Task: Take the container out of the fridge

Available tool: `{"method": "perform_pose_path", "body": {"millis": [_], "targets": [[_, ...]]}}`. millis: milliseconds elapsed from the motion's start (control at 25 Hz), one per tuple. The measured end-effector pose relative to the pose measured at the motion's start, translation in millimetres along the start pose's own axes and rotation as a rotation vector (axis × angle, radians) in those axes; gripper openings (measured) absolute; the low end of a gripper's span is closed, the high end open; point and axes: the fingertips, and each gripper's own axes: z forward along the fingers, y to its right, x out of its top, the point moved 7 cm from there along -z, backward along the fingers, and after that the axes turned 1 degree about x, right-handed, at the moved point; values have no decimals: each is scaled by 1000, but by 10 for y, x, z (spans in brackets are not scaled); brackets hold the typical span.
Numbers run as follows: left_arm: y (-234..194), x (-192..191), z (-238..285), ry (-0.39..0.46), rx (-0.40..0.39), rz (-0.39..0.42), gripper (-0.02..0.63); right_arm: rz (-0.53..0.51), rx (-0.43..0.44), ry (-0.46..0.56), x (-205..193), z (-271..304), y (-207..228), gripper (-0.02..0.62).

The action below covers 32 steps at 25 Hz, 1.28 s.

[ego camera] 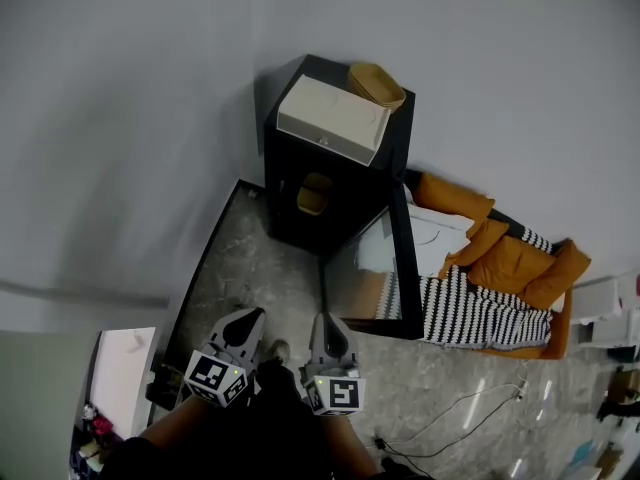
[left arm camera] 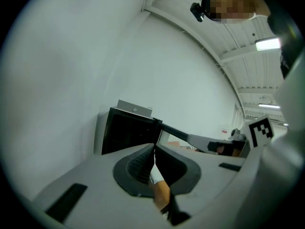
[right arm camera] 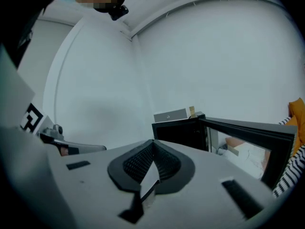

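Head view: the black fridge [ego camera: 287, 163] stands against the wall with its door [ego camera: 400, 253] swung open. The container [ego camera: 315, 194], a small yellowish tub, sits inside on the upper shelf. A box [ego camera: 333, 118] and a bowl [ego camera: 377, 83] rest on top of the fridge. The left gripper [ego camera: 250, 318] and right gripper [ego camera: 326, 322] are side by side, well apart from the fridge and pointing toward it.

Left gripper view: the jaws are pressed together with nothing between them. The fridge [left arm camera: 126, 132] lies ahead, and its inside is too dark to show the tub.

Right gripper view: the jaws are likewise clenched and empty. The fridge [right arm camera: 178, 130] and door [right arm camera: 248, 128] are ahead.

The tub looks like light, fairly stiff plastic with smooth, possibly slippery walls. A grip across the near rim or side wall seems best, firm but not crushing, and it should be kept level in case it is filled.
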Motion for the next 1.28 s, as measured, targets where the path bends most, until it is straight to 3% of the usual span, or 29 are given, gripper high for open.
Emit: {"method": "perform_pose_path", "body": {"millis": [560,880,1040,1280], "targets": [[-783,-242,1115,-90,-84,-99,6,8,-50,34,-105,1090,349,0],[-1064,-265,1619,-107,-101,-117,6,10,-104,-97,-641,1722,631,0],[-1192,-283,1705,-92,-82,-81,6,-55,-91,-196,-979,1983,715,0],[-1299,-401,1775,-111,-93,-90,6,-112,-97,-262,-1398,2373,886,0]]}}
